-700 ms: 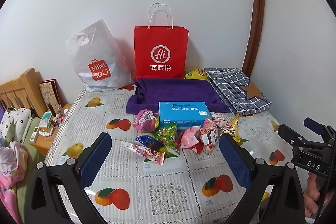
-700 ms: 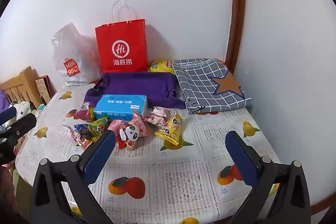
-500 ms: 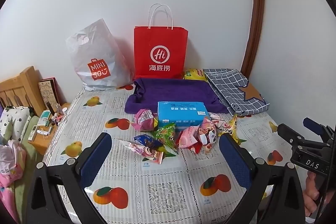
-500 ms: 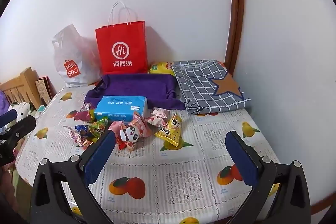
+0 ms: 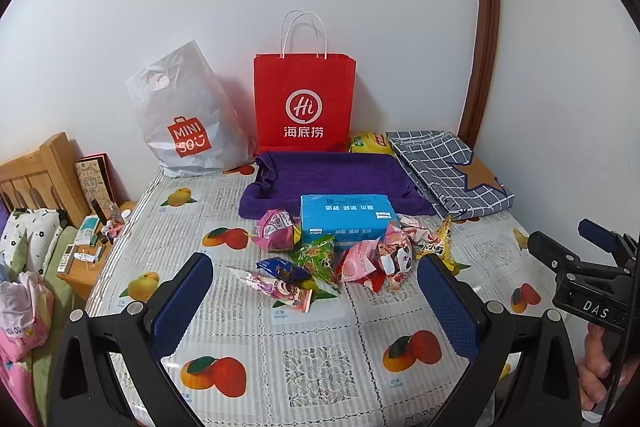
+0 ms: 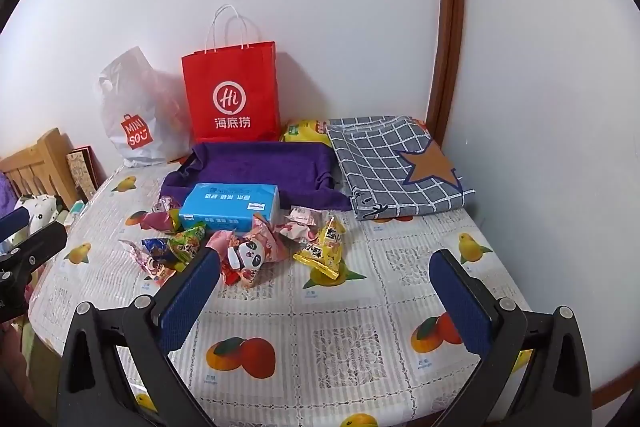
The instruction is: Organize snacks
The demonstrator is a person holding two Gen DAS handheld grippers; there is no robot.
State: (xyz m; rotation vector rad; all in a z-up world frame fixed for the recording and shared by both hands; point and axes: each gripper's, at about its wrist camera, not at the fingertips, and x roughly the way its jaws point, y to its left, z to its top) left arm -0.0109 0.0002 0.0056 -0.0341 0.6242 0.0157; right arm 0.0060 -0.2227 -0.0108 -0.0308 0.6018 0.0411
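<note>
Several small snack packets [image 5: 352,259] lie in a loose pile mid-table, in front of a blue tissue box [image 5: 346,223]; they also show in the right wrist view [image 6: 248,247], with a yellow packet [image 6: 324,251] at the pile's right. A purple cloth tray [image 5: 332,179] sits behind the box. My left gripper [image 5: 316,303] is open and empty, above the table in front of the pile. My right gripper [image 6: 328,299] is open and empty, in front and to the right of the pile.
A red paper bag [image 5: 304,103] and a white MINISO plastic bag [image 5: 188,123] stand against the back wall. A folded checked cloth [image 5: 448,167] lies back right, a yellow pack [image 5: 368,143] beside it. A wooden bed and nightstand [image 5: 84,259] are at the left table edge.
Both grippers have drawn back and risen slightly; the scene looks a little smaller and lower in view. Nothing on the table moved.
</note>
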